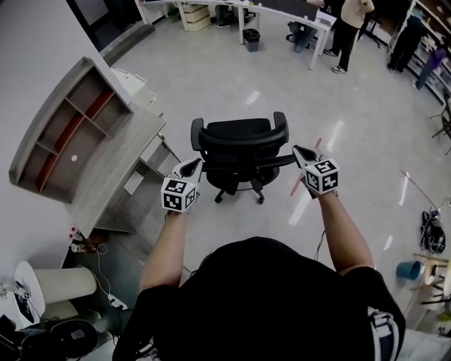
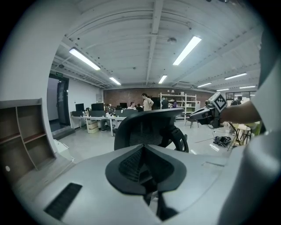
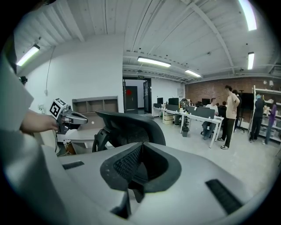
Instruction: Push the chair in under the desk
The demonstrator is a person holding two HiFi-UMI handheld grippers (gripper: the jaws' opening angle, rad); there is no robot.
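Note:
A black mesh office chair (image 1: 239,141) stands on the floor, its back towards me, to the right of the grey desk (image 1: 116,173). My left gripper (image 1: 196,164) is shut and empty at the left end of the backrest. The right gripper (image 1: 297,149) is shut at the right end. Whether either tip touches the chair I cannot tell. In the left gripper view the closed jaws (image 2: 143,151) point at the chair back (image 2: 147,127), with the right gripper (image 2: 205,114) beyond. The right gripper view shows its closed jaws (image 3: 140,148), the chair (image 3: 131,127) and the left gripper (image 3: 78,117).
A grey hutch with shelves (image 1: 67,127) sits on the desk against the left wall. Cables and a power strip (image 1: 106,296) lie on the floor at lower left. White tables (image 1: 282,14), a bin (image 1: 251,39) and standing people (image 1: 349,28) are far off.

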